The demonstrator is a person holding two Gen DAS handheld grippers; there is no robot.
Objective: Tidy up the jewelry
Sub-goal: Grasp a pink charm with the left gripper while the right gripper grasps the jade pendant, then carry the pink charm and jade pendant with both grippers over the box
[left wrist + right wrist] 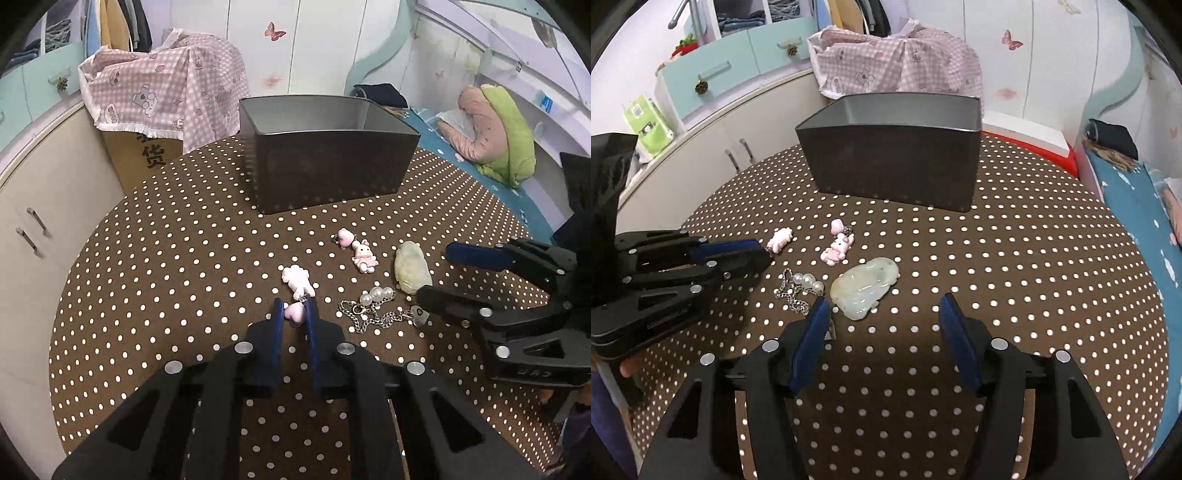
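Observation:
A dark grey open box (pixel 325 162) stands at the back of the dotted table; it also shows in the right wrist view (pixel 897 158). My left gripper (pixel 295 314) is shut on the pink heart (pixel 294 314) of a pink charm whose white-pink figure (pixel 297 280) lies just ahead. A pink rabbit charm (pixel 364 254), a pearl and chain bracelet (pixel 376 306) and a pale green jade pendant (pixel 410 271) lie to the right. My right gripper (pixel 882 310) is open, just short of the jade pendant (pixel 866 288).
The round table has a brown white-dotted cloth (pixel 166 258). A pink checked cloth over a carton (pixel 162 85) stands behind it. Cream cabinets (pixel 40 206) are on the left, a bed with pillows (pixel 491 125) on the right.

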